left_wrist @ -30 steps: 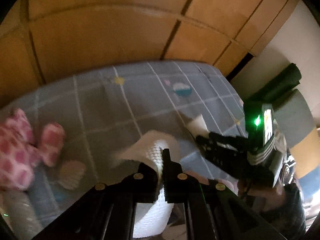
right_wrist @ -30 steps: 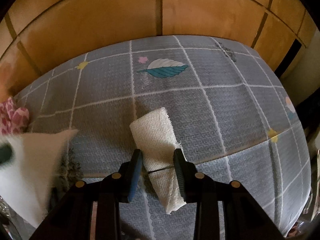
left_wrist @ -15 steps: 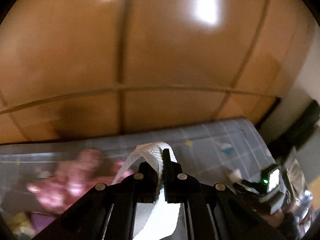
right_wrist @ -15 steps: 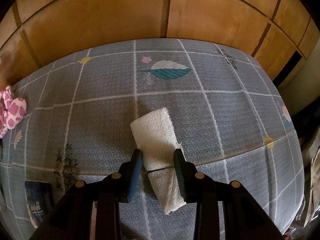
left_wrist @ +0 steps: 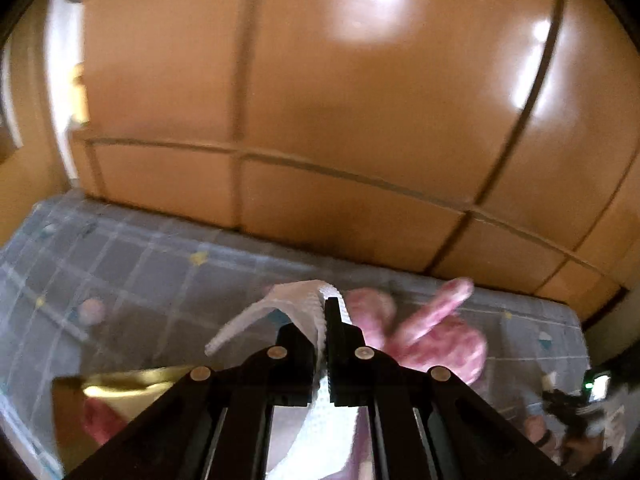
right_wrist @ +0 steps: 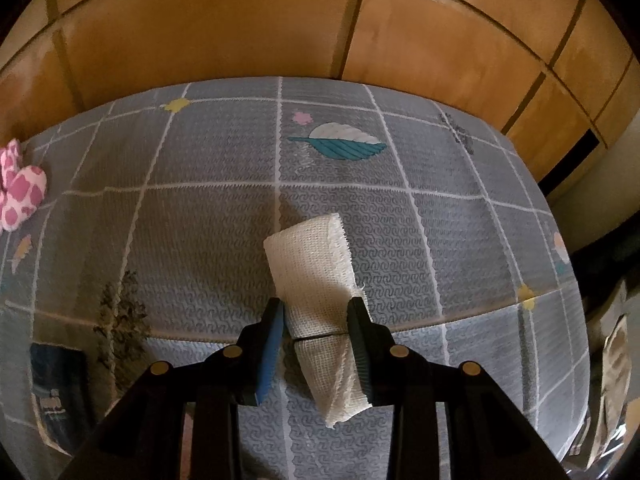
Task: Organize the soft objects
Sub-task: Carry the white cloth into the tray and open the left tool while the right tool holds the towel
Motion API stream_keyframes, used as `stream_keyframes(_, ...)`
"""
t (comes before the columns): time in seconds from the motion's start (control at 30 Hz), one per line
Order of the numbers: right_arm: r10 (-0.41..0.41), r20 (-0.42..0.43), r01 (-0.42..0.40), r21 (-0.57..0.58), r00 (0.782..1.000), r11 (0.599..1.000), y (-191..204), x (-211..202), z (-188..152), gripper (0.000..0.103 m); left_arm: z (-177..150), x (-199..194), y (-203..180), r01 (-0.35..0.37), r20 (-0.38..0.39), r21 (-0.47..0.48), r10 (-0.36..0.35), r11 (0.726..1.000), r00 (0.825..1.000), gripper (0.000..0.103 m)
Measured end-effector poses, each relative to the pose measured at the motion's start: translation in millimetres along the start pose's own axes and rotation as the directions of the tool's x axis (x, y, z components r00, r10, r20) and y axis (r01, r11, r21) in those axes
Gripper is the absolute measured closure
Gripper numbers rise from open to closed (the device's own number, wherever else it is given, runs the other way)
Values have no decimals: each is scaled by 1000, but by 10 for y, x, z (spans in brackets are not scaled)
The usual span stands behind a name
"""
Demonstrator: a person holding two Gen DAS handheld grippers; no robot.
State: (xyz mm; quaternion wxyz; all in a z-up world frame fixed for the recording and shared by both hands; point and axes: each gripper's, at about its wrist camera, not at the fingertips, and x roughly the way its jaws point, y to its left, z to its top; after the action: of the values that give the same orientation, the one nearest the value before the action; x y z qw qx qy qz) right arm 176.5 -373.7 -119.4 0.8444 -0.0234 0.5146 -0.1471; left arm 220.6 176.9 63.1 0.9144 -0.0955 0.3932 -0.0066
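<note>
My left gripper (left_wrist: 325, 312) is shut on a loose white mesh cloth (left_wrist: 316, 312) that hangs down between its black fingers and flaps out to the left. Behind it on the grey checked mat (left_wrist: 132, 264) lies a pink and white spotted plush toy (left_wrist: 436, 336), blurred. In the right wrist view my right gripper (right_wrist: 316, 312) is shut on a rolled white mesh cloth (right_wrist: 312, 264), pressed between both pads and held above the mat (right_wrist: 200, 216). The same plush toy (right_wrist: 20, 196) shows at the far left edge there.
Wooden wardrobe panels (left_wrist: 320, 100) stand right behind the mat. A shiny gold box (left_wrist: 120, 392) with something pink inside sits at the lower left of the left wrist view. The right gripper's body with a green light (left_wrist: 592, 388) shows at far right. A dark printed packet (right_wrist: 56, 392) lies lower left.
My left gripper has swung far to the left and up with the loose cloth, leaving the right wrist view. The plush toy now sits behind its fingers. The right gripper holds still.
</note>
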Motion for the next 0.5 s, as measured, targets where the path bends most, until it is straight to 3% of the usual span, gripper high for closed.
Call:
stream_keyframes(0.23, -42, 9, 43, -47, 999, 998, 67, 7, -21, 70, -624, -459, 829, -78, 14, -108, 80, 991, 997, 99)
stream_keyframes(0.5, -119, 31, 122, -107, 992, 987, 187, 31, -58, 70, -1506, -541, 1699, -195, -95, -242, 177, 951, 980, 99)
